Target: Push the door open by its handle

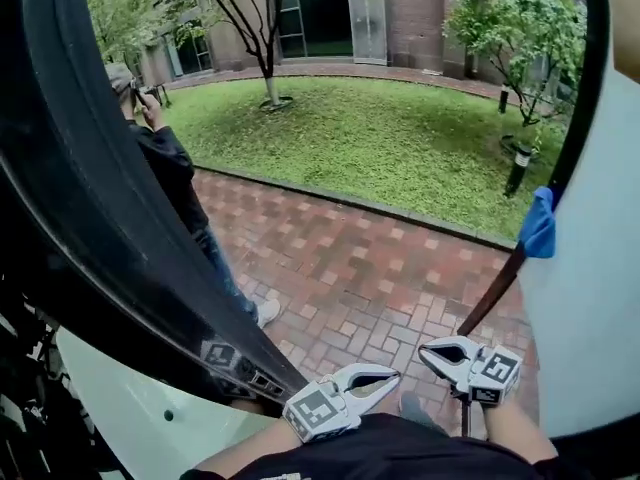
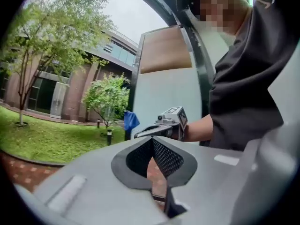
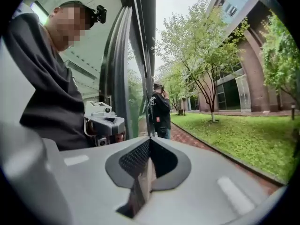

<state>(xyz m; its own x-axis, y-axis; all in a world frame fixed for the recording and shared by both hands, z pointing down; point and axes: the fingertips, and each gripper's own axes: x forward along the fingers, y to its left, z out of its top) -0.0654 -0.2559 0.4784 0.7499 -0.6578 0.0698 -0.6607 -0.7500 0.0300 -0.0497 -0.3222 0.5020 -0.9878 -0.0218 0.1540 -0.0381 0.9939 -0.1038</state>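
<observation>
Both tongs are clenched and empty. The left gripper [image 1: 392, 376] and right gripper [image 1: 428, 349] are held close in front of the wearer's body, tips turned toward each other, with nothing between either pair of jaws. Neither touches the door.

Task object: the dark-framed glass door [image 1: 110, 218] stands at the left of the head view, swung outward, and the opening beyond it is unobstructed. Its handle cannot be picked out in any view. By judgement the door is already largely open.

Risks noted:
- With no tong bearing on the leaf, it may swing back against the wearer or the tongs if it is sprung.
- A bystander in a dark jacket [image 1: 175, 183] stands on the red brick path [image 1: 370, 268] just beyond the leaf. Pushing the door further could strike them.
- Shut, smooth jaw tips pressed on a handle may slide off, since they would only be pushing and not gripping.

Surroundings: a pale wall panel [image 1: 590, 298] bounds the opening on the right, with a blue cloth [image 1: 540, 226] at its edge above a slanting brown rod [image 1: 492, 293], near the right gripper. Beyond the path lie a green lawn [image 1: 380, 138] and a black bollard lamp [image 1: 517, 168], both well clear of the doorway.
</observation>
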